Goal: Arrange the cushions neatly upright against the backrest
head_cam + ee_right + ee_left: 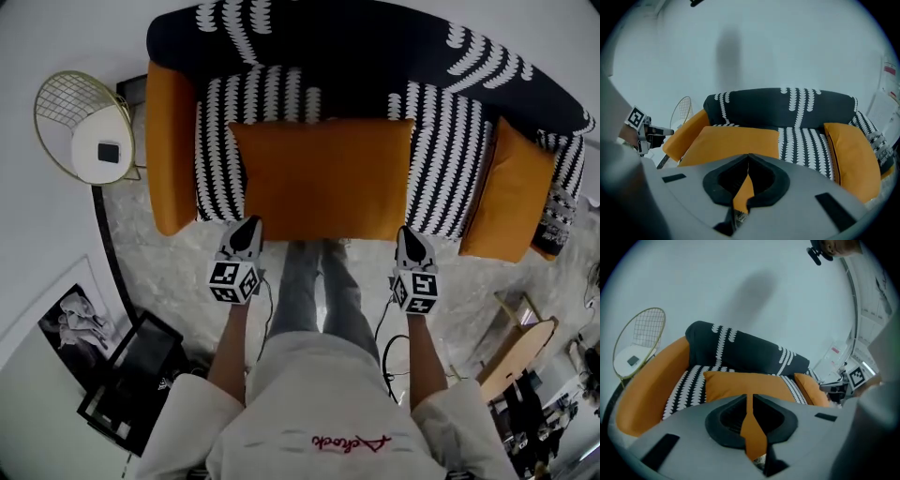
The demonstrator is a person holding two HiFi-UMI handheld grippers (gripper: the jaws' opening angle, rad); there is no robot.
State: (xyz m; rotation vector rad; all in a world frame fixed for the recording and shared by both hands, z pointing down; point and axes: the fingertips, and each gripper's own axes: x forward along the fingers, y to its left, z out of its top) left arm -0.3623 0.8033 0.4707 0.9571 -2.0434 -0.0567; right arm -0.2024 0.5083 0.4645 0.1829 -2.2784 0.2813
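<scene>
The large orange cushion (pixel 323 178) lies flat on the seat of the sofa (pixel 441 150), in the middle. Its long axis runs from 9 to 3 o'clock in the head view, parallel to the dark backrest (pixel 375 47) at 12 o'clock. Its broad face is turned up and its rear edge sits near the foot of the backrest.

The left hand-held gripper (pixel 247 225) has its tip at the cushion's front corner at 7 o'clock, and the right hand-held gripper (pixel 408 232) is at the front corner at 5 o'clock. Both point toward 12 o'clock and slant downward. Each is clenched. The left gripper view shows a thin slit of orange between the jaw tips, and the right gripper view shows the tips meeting. Whether any fabric is pinched cannot be told.

At 3 o'clock from the large cushion, a smaller orange cushion (pixel 511 192) leans on edge at the sofa's right end, with a strip of patterned seat between the two. The orange armrest (pixel 171 150) closes the sofa at 9 o'clock. Beyond it, near 10 o'clock, stands a gold wire chair (pixel 66 98). The person's legs (pixel 319 291) stand on the marbled floor (pixel 178 272) at 6 o'clock.
</scene>
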